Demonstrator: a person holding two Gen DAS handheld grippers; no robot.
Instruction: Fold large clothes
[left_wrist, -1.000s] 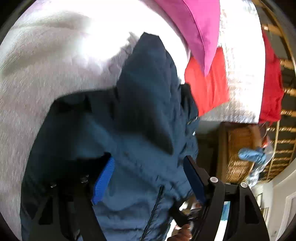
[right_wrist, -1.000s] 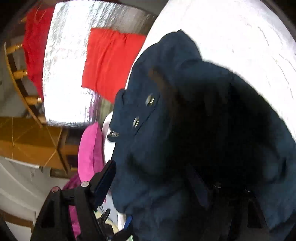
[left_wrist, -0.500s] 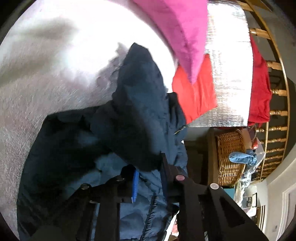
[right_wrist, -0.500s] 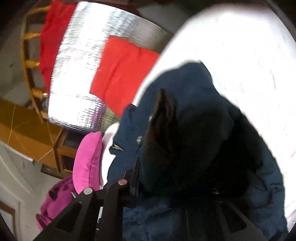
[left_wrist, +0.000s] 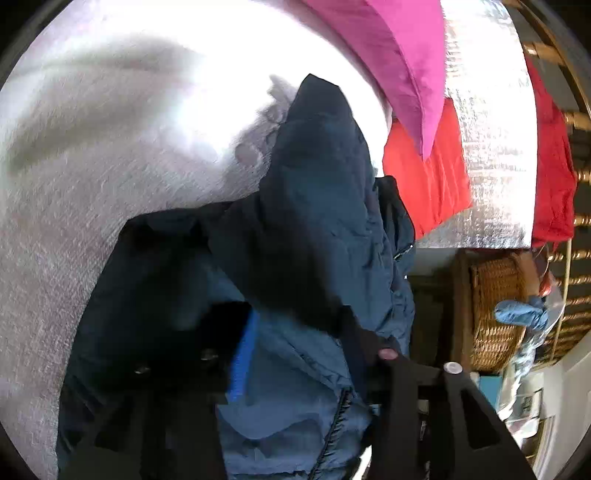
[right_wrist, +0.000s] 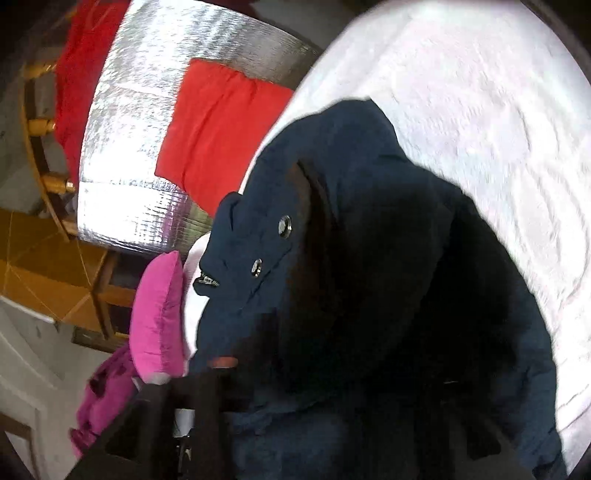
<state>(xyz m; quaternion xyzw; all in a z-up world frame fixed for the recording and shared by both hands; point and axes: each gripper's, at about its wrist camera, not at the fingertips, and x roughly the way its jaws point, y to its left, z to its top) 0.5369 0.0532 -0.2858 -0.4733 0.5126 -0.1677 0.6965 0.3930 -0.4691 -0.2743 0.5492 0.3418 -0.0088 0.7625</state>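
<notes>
The dark blue padded jacket (left_wrist: 317, 206) is spread on the white bed (left_wrist: 92, 166); the pink pillow (left_wrist: 402, 55) is placed behind it.

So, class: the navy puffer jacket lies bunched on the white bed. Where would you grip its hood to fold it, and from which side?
Grip the hood of the navy puffer jacket at its pointed tip, coming from the far side over the white bed. The tip stands up free of the bunched body, so a tool can probably close on it there.
</notes>
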